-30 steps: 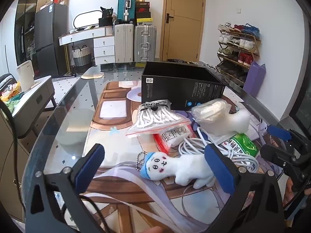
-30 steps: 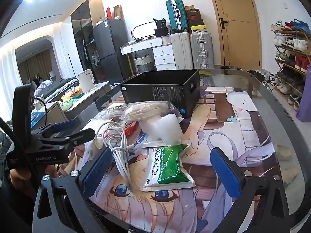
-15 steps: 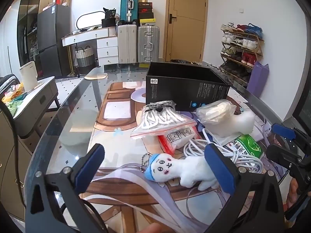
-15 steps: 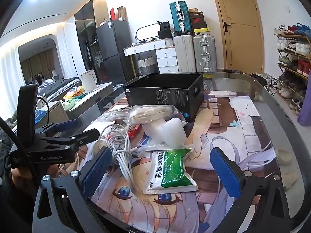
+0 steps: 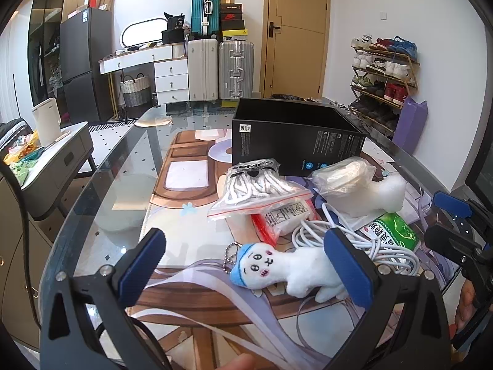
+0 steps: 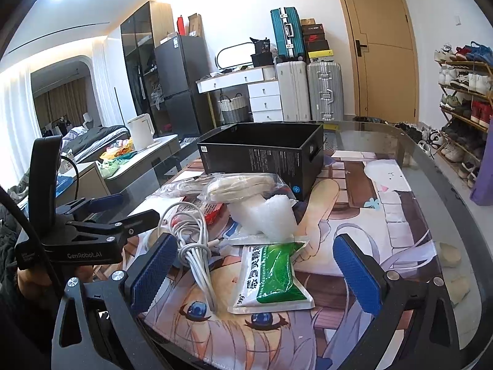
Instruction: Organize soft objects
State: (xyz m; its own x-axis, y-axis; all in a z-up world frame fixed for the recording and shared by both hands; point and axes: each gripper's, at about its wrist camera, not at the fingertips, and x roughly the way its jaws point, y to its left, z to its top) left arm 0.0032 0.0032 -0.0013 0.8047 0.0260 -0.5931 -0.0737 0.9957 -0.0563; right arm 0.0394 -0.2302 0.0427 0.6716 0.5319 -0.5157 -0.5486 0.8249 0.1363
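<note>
A white plush keychain doll with a blue cap (image 5: pixel 286 268) lies on the table mat between the fingers of my open left gripper (image 5: pixel 246 265), touching neither pad. Behind it lie a bag of white laces (image 5: pixel 258 188), a red and white packet (image 5: pixel 280 219), a coiled white cable (image 5: pixel 336 240), a green and white sachet (image 5: pixel 391 231), white foam (image 5: pixel 379 197) and a bagged beige item (image 5: pixel 342 175). An open black box (image 5: pixel 292 135) stands behind them. My right gripper (image 6: pixel 255 271) is open over the sachet (image 6: pixel 271 277) and cable (image 6: pixel 194 237), holding nothing.
The glass table (image 5: pixel 101 191) carries a printed anime mat (image 6: pixel 385 215). The left gripper's body (image 6: pixel 77 240) shows at the left of the right wrist view. The right gripper (image 5: pixel 456 231) shows at the left wrist view's right edge. Suitcases, drawers and a shoe rack stand behind.
Both cameras have shifted slightly, so the doll sits a little further right between the left fingers. Nothing has been grasped or moved on the table.
</note>
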